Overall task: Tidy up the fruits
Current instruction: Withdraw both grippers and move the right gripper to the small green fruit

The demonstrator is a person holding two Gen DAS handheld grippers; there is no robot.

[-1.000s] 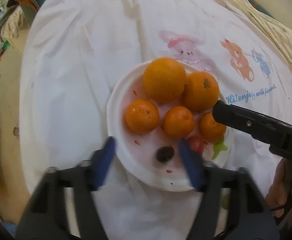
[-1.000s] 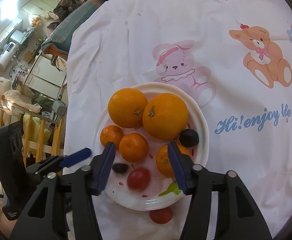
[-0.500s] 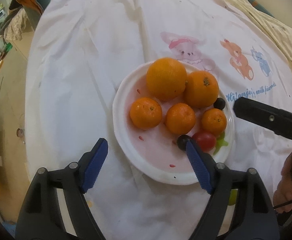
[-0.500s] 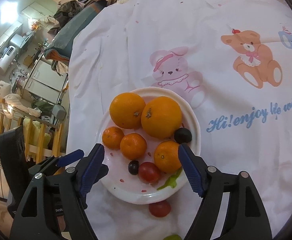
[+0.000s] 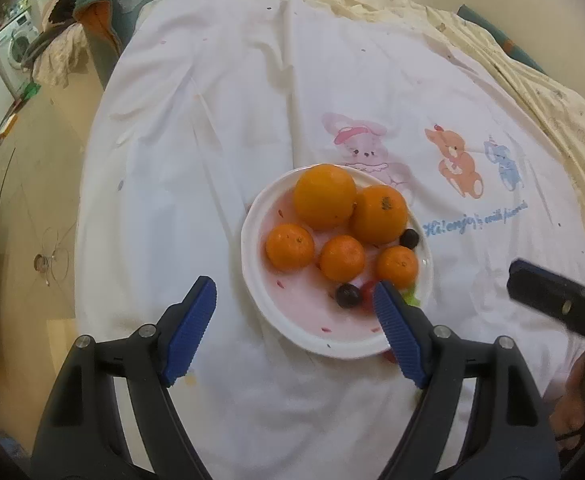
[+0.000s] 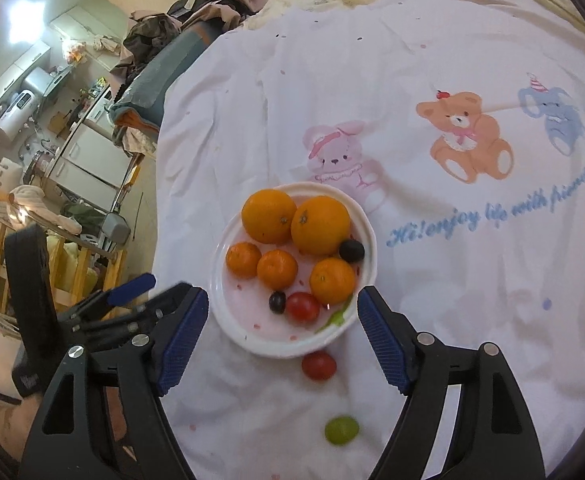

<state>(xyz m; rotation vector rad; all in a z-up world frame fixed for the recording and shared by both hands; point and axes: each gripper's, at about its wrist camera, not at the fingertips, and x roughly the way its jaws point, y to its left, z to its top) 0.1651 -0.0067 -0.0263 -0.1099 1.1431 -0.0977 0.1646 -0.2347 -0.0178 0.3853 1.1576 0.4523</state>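
Observation:
A white plate [image 5: 252, 276] [image 6: 220, 280] on the white cloth holds two large oranges [image 5: 324, 196] [image 6: 319, 224], three small mandarins [image 5: 289, 247] [image 6: 331, 281], two dark grapes [image 5: 347, 295] [image 6: 277, 301] and a red cherry tomato [image 6: 302, 307]. A second cherry tomato [image 6: 319, 365] and a green grape [image 6: 341, 431] lie on the cloth in front of the plate in the right wrist view. My left gripper [image 5: 294, 328] is open and empty, above the plate's near edge. My right gripper [image 6: 282, 336] is open and empty, straddling the plate's near rim.
The cloth [image 6: 452, 208] has printed cartoon animals and blue lettering. Its left edge drops off to the floor [image 5: 32, 200]. A washing machine [image 5: 14, 46] and piled clothes [image 6: 160, 36] stand beyond. Cream bedding [image 5: 532, 80] lies at the far right.
Both grippers have pulled back and up from the plate and opened wider. A dark grape that was between my left fingers now lies on the plate beside the tomato.

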